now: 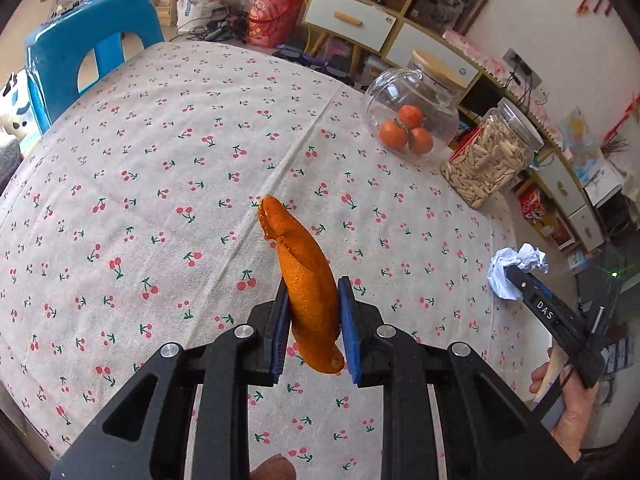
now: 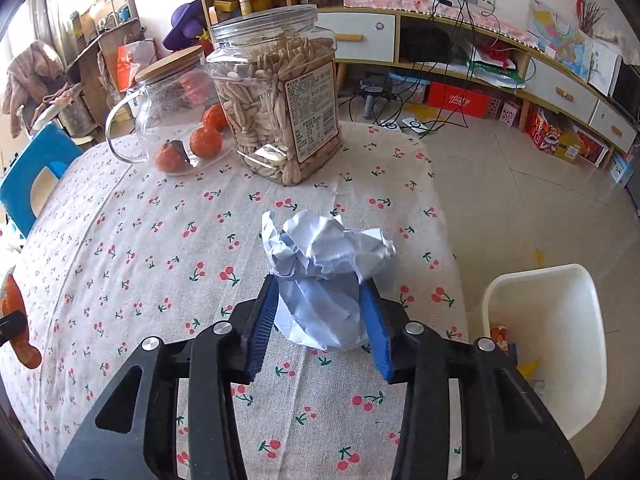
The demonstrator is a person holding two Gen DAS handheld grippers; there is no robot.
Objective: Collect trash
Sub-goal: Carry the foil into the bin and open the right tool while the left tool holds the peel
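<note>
Both grippers loaded, held above the desk.

Your left gripper (image 1: 313, 322) is clamped on an orange peel (image 1: 304, 280), which stands up between the blue pads, clear of the cherry-print cloth (image 1: 160, 160). Your right gripper (image 2: 320, 320) is pinching a crumpled paper ball (image 2: 324, 276) over the desk's edge. A white bin (image 2: 560, 344) sits on the floor just beside the desk, some scraps inside.
</note>
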